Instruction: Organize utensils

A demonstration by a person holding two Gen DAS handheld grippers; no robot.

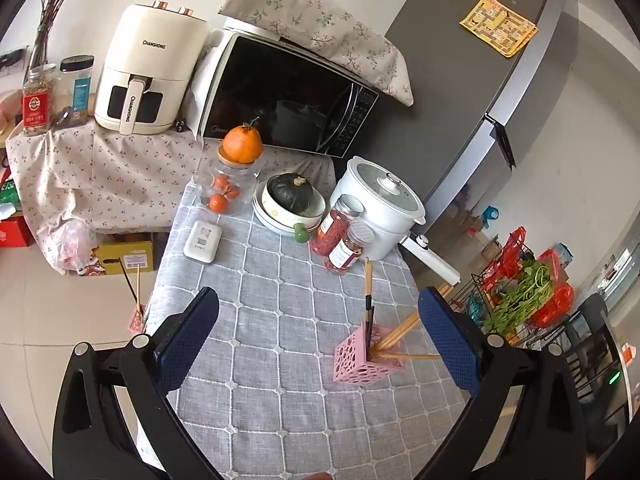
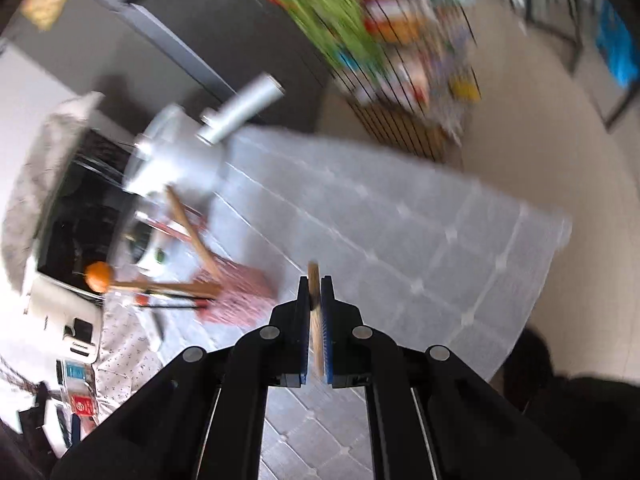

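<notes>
The right gripper point(image 2: 316, 280) pinches one wooden chopstick point(image 2: 316, 320) lengthwise between its pads; the pink holder point(image 2: 244, 300) lies left, slightly farther.

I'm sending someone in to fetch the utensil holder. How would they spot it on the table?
Start at the table with the grey checked cloth. Near its right edge, in front of the white electric pot, stands the pink utensil holder. It is the only pink, hole-punched square box on the tabletop, with wooden chopsticks sticking out.
</notes>
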